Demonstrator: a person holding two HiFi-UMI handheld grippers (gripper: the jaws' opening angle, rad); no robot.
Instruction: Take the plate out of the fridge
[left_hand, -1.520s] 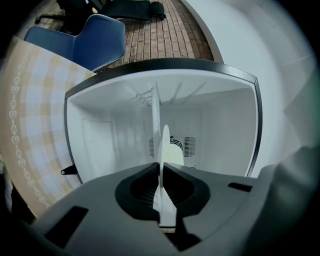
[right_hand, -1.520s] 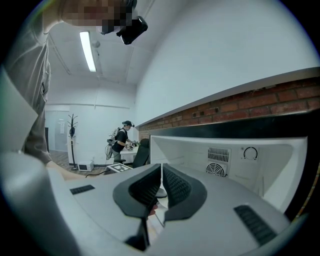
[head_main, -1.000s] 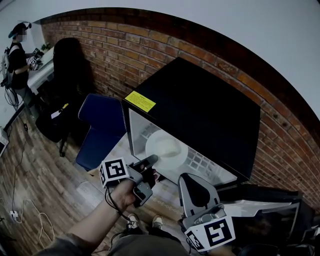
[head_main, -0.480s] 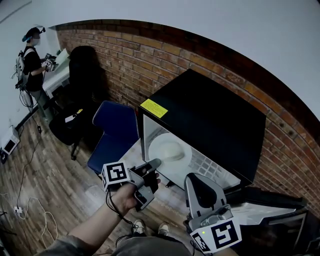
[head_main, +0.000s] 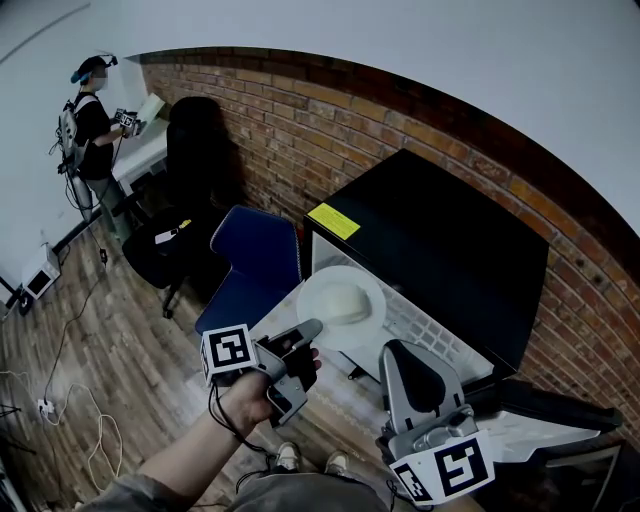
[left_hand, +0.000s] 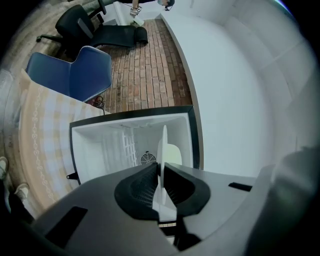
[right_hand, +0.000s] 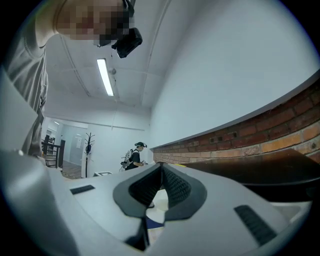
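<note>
In the head view a person (head_main: 88, 110) stands far off at ten o'clock, beside a black office chair (head_main: 185, 200). A blue chair (head_main: 255, 265) sits just beside the fridge at its nine o'clock, against the brick wall (head_main: 400, 120). Near the centre, the left gripper (head_main: 310, 328) points level. Its own view shows the left gripper (left_hand: 161, 172) with its jaws nearly together, pinching the rim of the white plate (left_hand: 162, 150), which appears edge-on between them. The plate (head_main: 340, 305) carries a pale rounded lump and sits at the open front of the black fridge (head_main: 440, 250), at one o'clock from that gripper, with the white interior (left_hand: 115, 145) behind it. A yellow label (head_main: 333, 221) marks the fridge top at the plate's twelve o'clock. At the plate's five o'clock is the right gripper (head_main: 405, 355). The right gripper (right_hand: 161, 167) has its jaws brought together on nothing. The fridge door (head_main: 540, 430) lies open at four o'clock.
</note>
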